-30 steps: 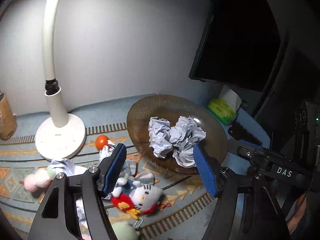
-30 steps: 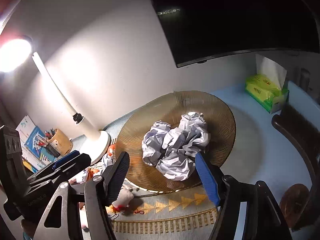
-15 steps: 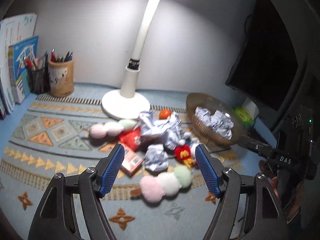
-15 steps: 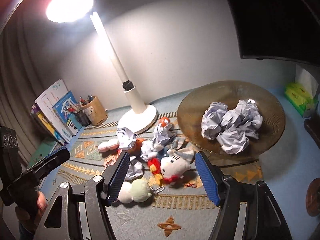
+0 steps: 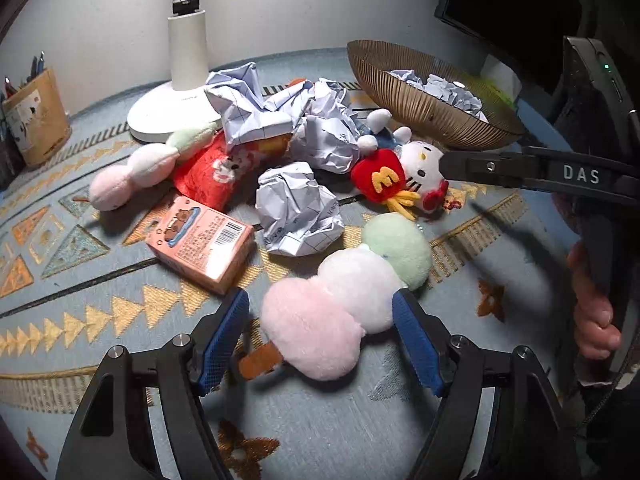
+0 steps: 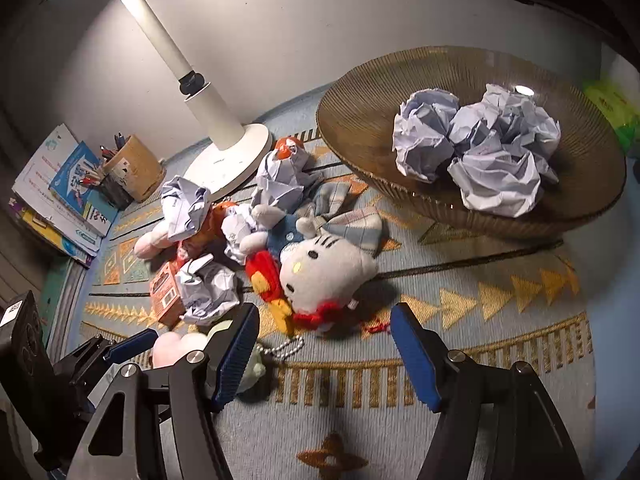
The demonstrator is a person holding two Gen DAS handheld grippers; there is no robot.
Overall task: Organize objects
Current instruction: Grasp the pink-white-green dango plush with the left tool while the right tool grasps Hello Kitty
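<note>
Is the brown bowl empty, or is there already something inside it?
Not empty. The brown bowl holds several crumpled paper balls piled toward one side; the rest of its inside is bare.

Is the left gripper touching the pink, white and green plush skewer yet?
Cannot tell. In the left wrist view the left gripper straddles the plush skewer with jaws open; the right pad overlaps the white ball's edge, hiding any gap.

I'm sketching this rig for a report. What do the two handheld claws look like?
Both look alike. The left claw and right claw have black angular frames with silver bolt heads at the joints. Each has two fingers faced with ribbed blue pads. Seen from the left wrist, the right claw's black body carries white letters "DAS" and a small green light.
</note>
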